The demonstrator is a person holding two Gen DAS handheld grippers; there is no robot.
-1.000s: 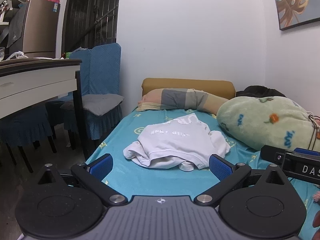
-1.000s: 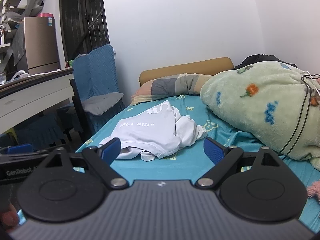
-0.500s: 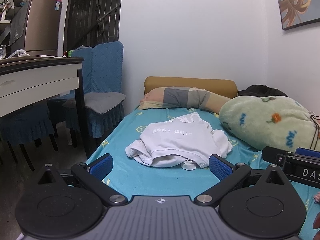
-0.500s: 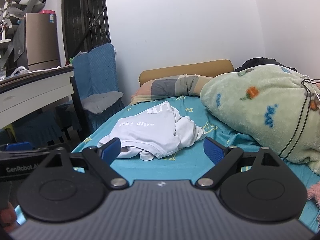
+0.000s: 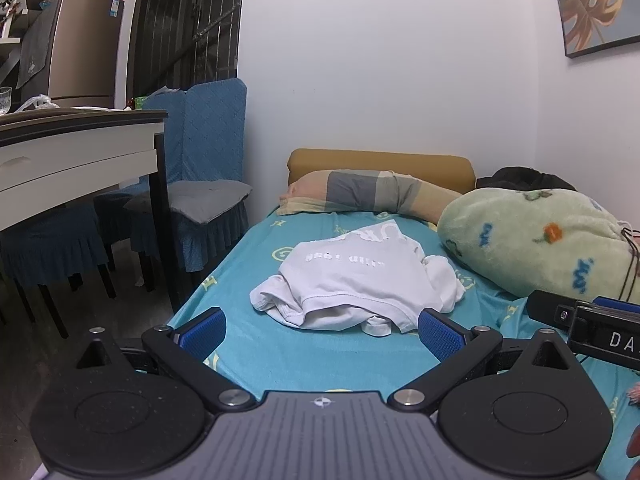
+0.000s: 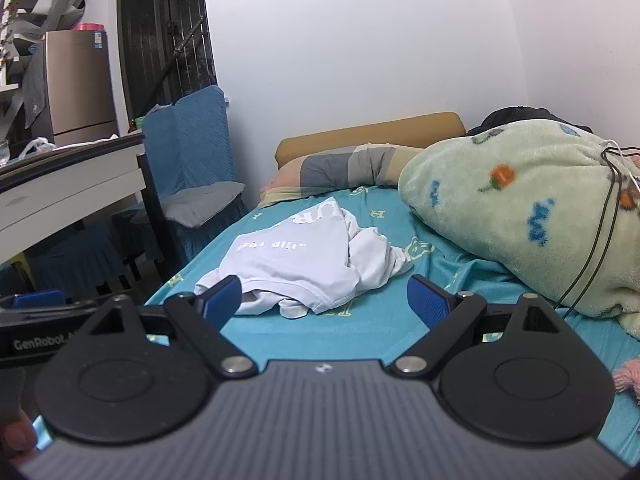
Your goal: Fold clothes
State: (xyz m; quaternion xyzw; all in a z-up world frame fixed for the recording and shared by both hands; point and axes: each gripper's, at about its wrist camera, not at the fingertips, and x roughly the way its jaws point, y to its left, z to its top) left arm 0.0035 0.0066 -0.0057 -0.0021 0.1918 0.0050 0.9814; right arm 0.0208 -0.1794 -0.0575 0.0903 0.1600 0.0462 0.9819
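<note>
Left gripper [image 5: 322,330] spread wide, two blue pads [image 5: 202,330] well apart, nothing between them; held low over near end of bed, short of the garment. Right gripper [image 6: 324,300] likewise wide, two blue pads [image 6: 426,300] apart, empty, hovering at near edge of mattress. Each gripper's body visible at edge of the other's view. One white T-shirt [image 5: 356,280] lying crumpled mid-bed on teal sheet [image 5: 304,354], print side down or reversed, lettering faint through fabric, hem bunched toward the cameras, sleeve mass heaped on its right side. Shirt untouched by either gripper. One teal sheet with pale yellow motifs. One long striped pillow [image 5: 368,192], peach and grey, across head of bed against one mustard headboard [image 5: 380,162]. One pale green fleece blanket [image 5: 536,240] bundled on right side, small orange and blue figures on it; dark cord [image 6: 600,240] draped over it in right view. One dark garment [image 5: 524,178] behind blanket. Left of bed: one white-topped table [image 5: 76,160], two blue-covered chairs [image 5: 200,184] counted with certainty, one carrying a grey cushion [image 5: 196,200]. One bronze refrigerator [image 5: 82,44] far left. One framed leaf print [image 5: 592,4] on right wall.
</note>
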